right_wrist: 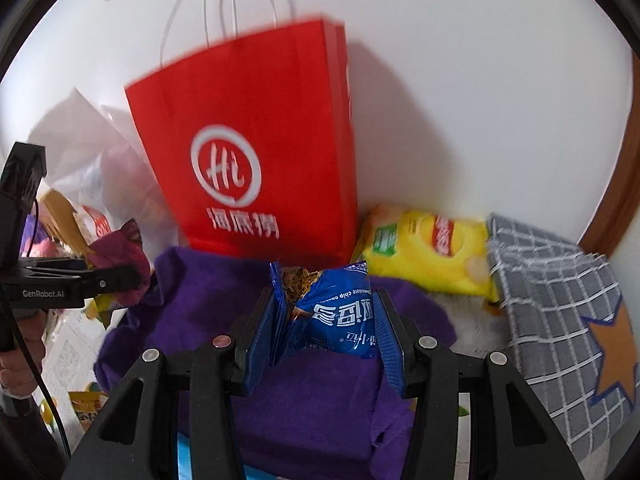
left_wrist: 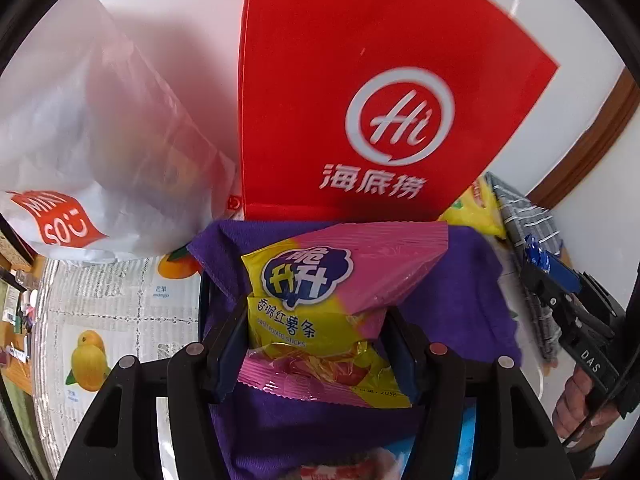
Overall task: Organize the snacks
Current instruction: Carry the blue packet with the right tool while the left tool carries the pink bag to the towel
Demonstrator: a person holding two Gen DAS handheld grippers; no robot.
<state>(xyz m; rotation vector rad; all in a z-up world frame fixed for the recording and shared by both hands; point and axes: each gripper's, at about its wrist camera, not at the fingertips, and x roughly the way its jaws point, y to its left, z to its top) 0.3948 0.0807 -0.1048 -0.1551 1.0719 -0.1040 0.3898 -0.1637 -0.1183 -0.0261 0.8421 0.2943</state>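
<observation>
1. The left tool [left_wrist: 316, 356] is clamped partway closed on a pink and yellow sweet potato stick packet [left_wrist: 320, 304], low in the middle of the left wrist view.
2. That packet's long axis runs up the frame, tilted toward the upper right; its crimped pink end points at the red paper bag [left_wrist: 360, 80].
3. The right tool [right_wrist: 324, 336] has narrowed on a blue cookie packet [right_wrist: 332, 308], pads pressing both sides, at lower centre of the right wrist view.
4. The blue packet is crumpled, its print upside down, its torn-looking end pointing up toward the red bag.
5. Both packets hang over a purple cloth [right_wrist: 312, 400] on the counter [left_wrist: 120, 320].
6. A yellow chip bag [right_wrist: 428, 256] lies lengthwise across the frame at right, beside a grey checked cloth [right_wrist: 560, 320].
7. A white plastic bag [left_wrist: 80, 140] sits at upper left.
</observation>
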